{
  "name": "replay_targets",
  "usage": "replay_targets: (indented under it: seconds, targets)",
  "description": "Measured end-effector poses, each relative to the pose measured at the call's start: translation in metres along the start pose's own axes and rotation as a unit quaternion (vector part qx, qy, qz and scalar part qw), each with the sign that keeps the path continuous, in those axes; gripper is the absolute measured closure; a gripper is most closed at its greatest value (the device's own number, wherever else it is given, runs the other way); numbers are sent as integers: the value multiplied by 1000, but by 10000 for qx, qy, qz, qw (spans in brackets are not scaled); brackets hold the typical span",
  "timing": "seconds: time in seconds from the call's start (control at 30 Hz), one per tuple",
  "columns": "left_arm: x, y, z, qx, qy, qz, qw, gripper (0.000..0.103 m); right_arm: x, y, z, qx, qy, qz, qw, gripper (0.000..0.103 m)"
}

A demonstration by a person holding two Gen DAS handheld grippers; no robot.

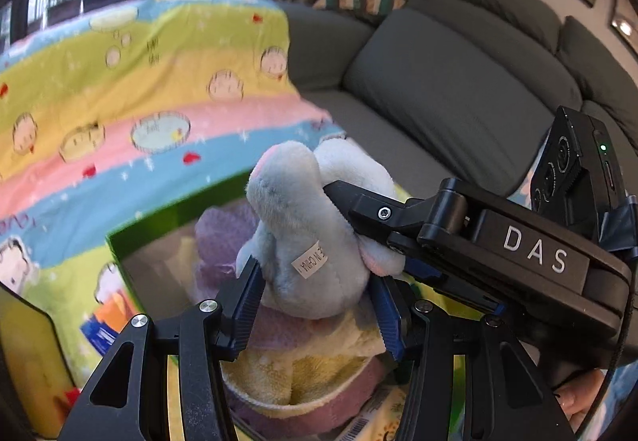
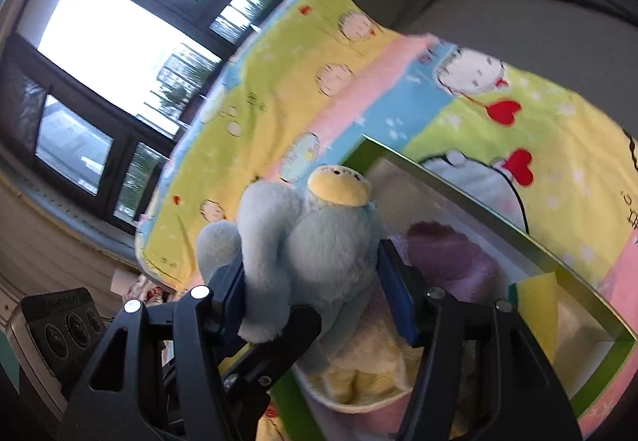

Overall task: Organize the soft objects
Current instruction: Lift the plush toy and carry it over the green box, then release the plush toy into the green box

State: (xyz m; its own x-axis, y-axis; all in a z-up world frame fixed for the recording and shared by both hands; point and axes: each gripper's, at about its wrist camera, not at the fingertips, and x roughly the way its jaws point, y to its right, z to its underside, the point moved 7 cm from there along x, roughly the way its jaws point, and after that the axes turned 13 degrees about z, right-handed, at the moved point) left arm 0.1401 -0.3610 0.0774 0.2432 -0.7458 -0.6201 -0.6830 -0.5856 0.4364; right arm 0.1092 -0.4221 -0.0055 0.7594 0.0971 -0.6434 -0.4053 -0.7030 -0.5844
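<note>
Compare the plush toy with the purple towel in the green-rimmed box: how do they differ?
The plush toy is pale blue-grey with a sewn label; the purple towel is plain lilac. The toy is pinched by both tongs, left and right, above the green-rimmed box; the towel lies inside it. Both are soft.

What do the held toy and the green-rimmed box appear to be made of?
Plush toy: soft pile fabric, matte and fuzzy, with a sewn-in label; it dents between the pads. Box: probably cardboard, judging by its thin flat walls and green-printed rim, though blur leaves that open.
</note>
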Motion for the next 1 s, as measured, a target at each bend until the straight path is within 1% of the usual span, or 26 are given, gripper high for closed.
replay_targets:
  seconds: [0.07,0.17,0.27,0.37,0.47,0.6,0.63,0.7,0.73,0.8,0.83,0.9,1.0]
  targets:
    - [7,-1,4,-62,-71,-37,9999,51,6,5,2,27,-96,104,9999,44]
    - [10,-3,6,-72,-118,-133,9998,51,10,7,4,118,-183,106,9997,44]
    - [18,-10,9,-277,-329,-230,9988,51,18,11,7,137,-287,260,9992,44]
    - [20,-15,10,-424,-320,-224,9983,51,24,15,7,282,-351,235,9987,44]
    - [20,-14,12,-442,-315,-200,9983,50,25,17,6,269,-314,310,9987,45]
    - [14,-15,17,-517,-418,-227,9975,50,28,20,6,347,-300,341,9984,45]
    - [9,-15,19,-554,-390,-203,9975,50,26,19,6,343,-269,318,9985,44]
    - [-4,-16,20,-609,-319,-219,9974,50,19,18,4,301,-183,315,9989,39]
    - [-13,-16,21,-629,-279,-279,9972,50,13,18,3,326,-98,353,9988,32]
    - [-32,-18,23,-637,-187,-435,9968,50,1,19,1,333,68,429,9985,24]
    - [-45,-19,25,-621,-99,-504,9967,49,-7,18,0,263,166,441,9985,24]
    - [-70,-23,30,-661,77,-658,9956,42,-17,16,1,148,232,449,9986,23]
    - [-118,-33,42,-895,418,-854,9914,35,-34,13,6,6,296,352,9989,15]
